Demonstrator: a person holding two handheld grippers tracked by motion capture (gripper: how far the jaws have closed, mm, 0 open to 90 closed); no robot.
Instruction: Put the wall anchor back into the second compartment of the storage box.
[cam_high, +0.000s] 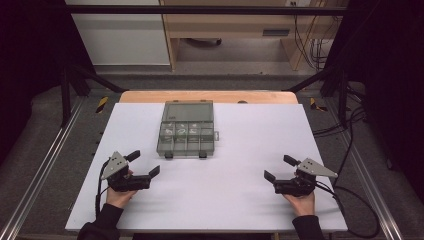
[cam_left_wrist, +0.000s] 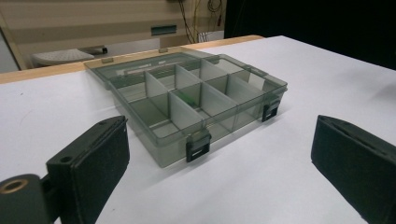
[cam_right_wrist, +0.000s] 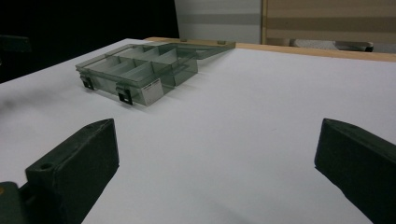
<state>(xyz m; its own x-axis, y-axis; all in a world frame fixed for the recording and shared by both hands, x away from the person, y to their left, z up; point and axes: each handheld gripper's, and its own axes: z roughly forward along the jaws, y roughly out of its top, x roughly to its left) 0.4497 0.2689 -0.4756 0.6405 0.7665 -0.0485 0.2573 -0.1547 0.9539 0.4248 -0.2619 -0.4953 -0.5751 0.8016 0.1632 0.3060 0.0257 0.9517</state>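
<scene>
Landmark: the smoke-grey organizer box (cam_high: 186, 131), sitting on the white tabletop (cam_high: 250, 200) toward its far edge, a little left of centre.

Box is open. Its lid (cam_high: 189, 111) is folded flat on the far side of the tray, so the divided compartments (cam_left_wrist: 187, 100) are exposed from above. Two dark latches (cam_left_wrist: 198, 147) hang loose on the near wall, facing the person. Small pale items lie in the far row of compartments in the high view; too small to tell what they are.

Left tongs (cam_high: 145, 164): just near-left of the box, jaws spread wide, holding nothing. They aim at the box's near-left corner, probably the first to reach in.

Right tongs (cam_high: 280, 169): well apart from the box, on its near-right, jaws likewise spread and empty. In the right gripper view the box sits far off, with bare tabletop between.

Judgement: both hands rest low at a ready stance flanking the box. Open jaws and the flat lid suggest that work on the compartments, or on closing the lid, has not yet begun.
</scene>
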